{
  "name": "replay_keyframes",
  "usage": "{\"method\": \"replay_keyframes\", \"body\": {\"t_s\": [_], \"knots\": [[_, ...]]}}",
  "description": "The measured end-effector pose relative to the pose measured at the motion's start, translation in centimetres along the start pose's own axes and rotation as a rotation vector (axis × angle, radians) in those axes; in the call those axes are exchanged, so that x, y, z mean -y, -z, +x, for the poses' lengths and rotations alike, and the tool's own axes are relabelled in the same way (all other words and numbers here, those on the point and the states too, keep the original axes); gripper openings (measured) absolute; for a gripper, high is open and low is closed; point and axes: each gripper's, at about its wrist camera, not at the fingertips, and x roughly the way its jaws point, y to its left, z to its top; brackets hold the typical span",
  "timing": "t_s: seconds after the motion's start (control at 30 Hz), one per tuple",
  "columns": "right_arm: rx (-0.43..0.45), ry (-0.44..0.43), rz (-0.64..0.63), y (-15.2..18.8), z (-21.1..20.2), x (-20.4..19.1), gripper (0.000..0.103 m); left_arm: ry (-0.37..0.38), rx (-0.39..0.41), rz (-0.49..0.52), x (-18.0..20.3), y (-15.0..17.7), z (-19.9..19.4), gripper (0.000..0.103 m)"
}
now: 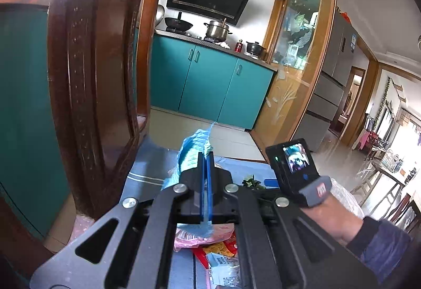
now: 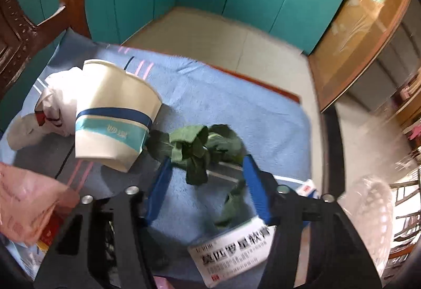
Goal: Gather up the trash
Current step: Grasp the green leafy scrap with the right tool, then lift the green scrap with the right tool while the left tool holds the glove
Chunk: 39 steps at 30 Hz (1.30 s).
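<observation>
My left gripper (image 1: 206, 157) is shut on a crumpled blue cloth-like scrap (image 1: 193, 149) and holds it above the blue towel-covered table (image 1: 147, 170). Snack wrappers (image 1: 221, 257) lie under it. My right gripper (image 2: 206, 162) is open just above the towel (image 2: 236, 99), its blue fingers (image 2: 160, 183) either side of wilted green leaves (image 2: 197, 144). A tipped paper cup (image 2: 113, 115), crumpled white paper (image 2: 50, 107), a pink bag (image 2: 26, 204) and a white medicine box (image 2: 234, 252) lie around it.
A dark wooden chair back (image 1: 92, 65) stands close on the left. Teal kitchen cabinets (image 1: 210, 81) and tiled floor (image 2: 210, 34) lie beyond the table's far edge. A clear plastic bag (image 2: 368, 210) sits at the right. My right hand's gripper (image 1: 294, 160) shows in the left view.
</observation>
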Motion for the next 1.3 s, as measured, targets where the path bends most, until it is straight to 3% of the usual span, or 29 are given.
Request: {"method": "replay_keyframes", "body": {"t_s": [0.13,0.23,0.3,0.33,0.4,0.63,0.9,1.1,1.3], "knots": [[-0.085,-0.019,-0.024,-1.1,2.2,0.2,0.056,0.005,-0.013,-0.014,-0.1,0.0,0.3,0.002],[-0.101,-0.038,0.005,-1.7,3.1,1.0,0.053,0.005,-0.016,-0.011,0.1,0.1,0.3,0.002],[-0.095,-0.022,0.003,-1.9,3.1,1.3,0.037,0.002,-0.021,-0.008,0.1,0.0,0.6,0.002],[-0.087,-0.029,-0.003,-1.9,3.0,1.3,0.034,0.001,-0.022,-0.009,0.1,0.0,0.7,0.002],[-0.071,-0.053,-0.005,-2.0,2.2,1.4,0.010,-0.002,-0.025,-0.010,0.1,0.0,0.7,0.002],[0.089,-0.108,0.045,-0.2,-4.5,2.7,0.010,0.008,-0.029,0.003,0.7,-0.1,0.8,0.002],[0.331,-0.212,0.113,7.7,-16.1,2.0,0.010,0.050,-0.045,0.031,2.3,0.3,0.5,0.002],[0.419,-0.278,0.209,12.7,-17.7,2.1,0.010,0.086,-0.085,0.077,4.6,1.6,0.5,0.002],[0.438,-0.262,0.181,13.5,-18.1,1.3,0.010,0.080,-0.116,0.134,6.5,2.8,0.9,0.002]]}}
